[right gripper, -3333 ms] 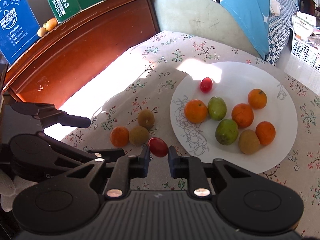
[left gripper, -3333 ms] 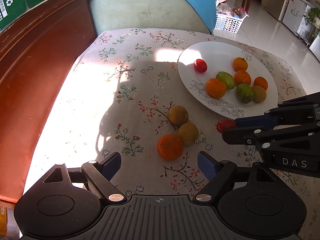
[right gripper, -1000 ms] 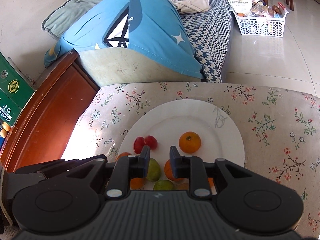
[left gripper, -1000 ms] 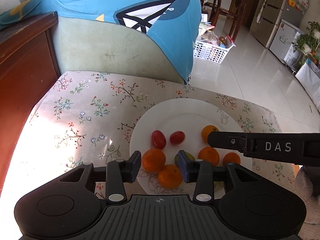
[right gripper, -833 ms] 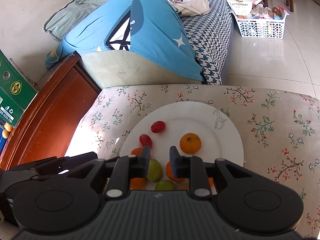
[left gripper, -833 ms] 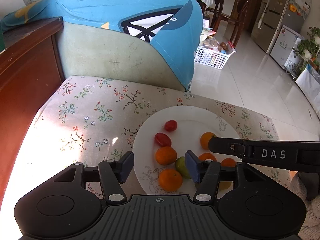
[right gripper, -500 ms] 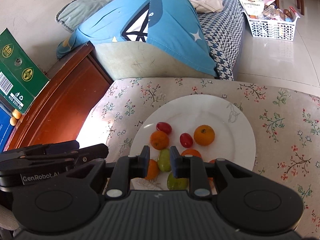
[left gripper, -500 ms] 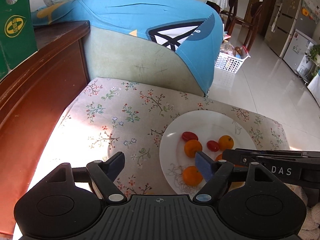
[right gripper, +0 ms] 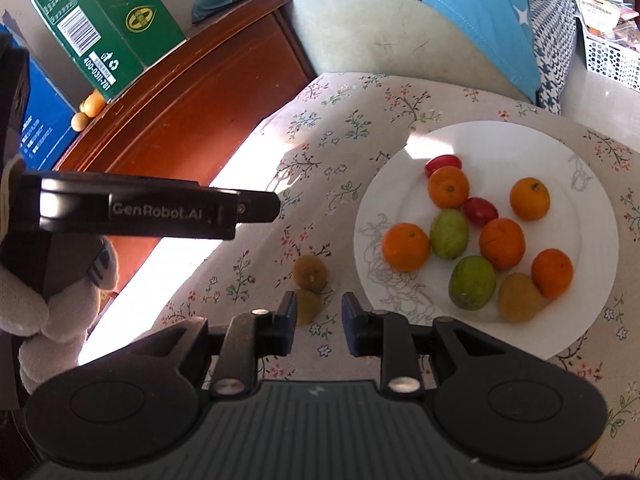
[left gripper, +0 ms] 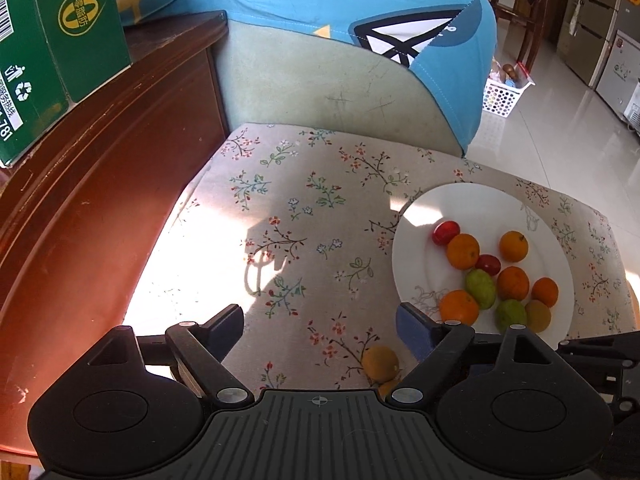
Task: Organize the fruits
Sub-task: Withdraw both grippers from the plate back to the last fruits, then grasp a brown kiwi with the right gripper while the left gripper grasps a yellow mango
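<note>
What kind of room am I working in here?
Most likely a home living room: a sofa with a blue cushion behind the floral-clothed table, a wooden side cabinet, and a fridge across the tiled floor.

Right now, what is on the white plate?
On the white plate: five oranges, two red tomatoes, two green fruits and one brown kiwi. The right gripper covers part of the plate's near rim.

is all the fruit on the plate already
No: two brownish kiwis lie on the floral tablecloth left of the white plate, just ahead of the empty right gripper.
</note>
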Available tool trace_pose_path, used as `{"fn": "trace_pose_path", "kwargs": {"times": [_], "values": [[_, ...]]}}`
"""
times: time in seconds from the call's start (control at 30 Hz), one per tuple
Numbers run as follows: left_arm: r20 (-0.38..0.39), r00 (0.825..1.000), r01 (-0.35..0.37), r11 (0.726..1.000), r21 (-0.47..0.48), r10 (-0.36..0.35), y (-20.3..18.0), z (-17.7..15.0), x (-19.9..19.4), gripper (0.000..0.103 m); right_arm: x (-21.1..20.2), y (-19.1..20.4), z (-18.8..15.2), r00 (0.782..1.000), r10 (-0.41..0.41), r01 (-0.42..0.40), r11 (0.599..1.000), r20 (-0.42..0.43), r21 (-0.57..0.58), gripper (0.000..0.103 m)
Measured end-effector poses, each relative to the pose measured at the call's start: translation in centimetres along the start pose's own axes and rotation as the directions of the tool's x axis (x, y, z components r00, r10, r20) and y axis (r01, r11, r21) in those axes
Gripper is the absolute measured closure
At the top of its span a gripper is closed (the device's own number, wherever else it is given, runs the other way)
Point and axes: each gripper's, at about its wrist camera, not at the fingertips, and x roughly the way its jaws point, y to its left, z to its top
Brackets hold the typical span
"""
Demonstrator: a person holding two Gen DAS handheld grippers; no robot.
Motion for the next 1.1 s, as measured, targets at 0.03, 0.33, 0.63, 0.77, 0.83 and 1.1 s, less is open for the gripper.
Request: {"fn": "trace_pose_path", "kwargs": {"times": [0.03, 0.33, 0.63, 0.77, 0.83, 1.1], "values": [[-0.004, 1.0, -0.006, 1.0, -0.005, 0.006, 0.2, 0.0, 0.1, 0.018, 0.3, 0.2, -0.1, 1.0, 0.003, -0.003, 1.0, -0.005, -0.004, 0.073], [-0.041, 0.999, -0.017, 1.0, -0.016, 0.017, 1.0, -0.4, 0.4, 0.018, 2.2, 0.7, -0.3, 0.999, -0.025, 0.024, 0.999, -0.025, -0.024, 0.071], [-0.058, 0.998, -0.027, 0.999, -0.038, 0.024, 1.7, -0.7, 0.4, 0.018, 3.8, 1.7, -0.7, 0.998, -0.05, 0.047, 0.997, -0.041, -0.06, 0.071], [-0.064, 0.998, -0.026, 0.999, -0.031, 0.024, 1.6, -0.9, 0.5, 0.018, 4.1, 2.2, -0.9, 0.997, -0.074, 0.071, 0.994, -0.025, -0.084, 0.071], [-0.063, 0.998, -0.024, 0.999, -0.026, 0.022, 1.5, -1.0, 0.6, 0.018, 4.1, 2.2, -0.9, 0.997, -0.075, 0.073, 0.994, -0.024, -0.087, 0.076], [-0.079, 0.997, -0.009, 1.0, -0.02, 0.007, 1.1, -1.5, 1.3, 0.018, 2.3, 0.9, -1.3, 0.997, -0.069, 0.066, 0.996, -0.037, -0.066, 0.076]]}}
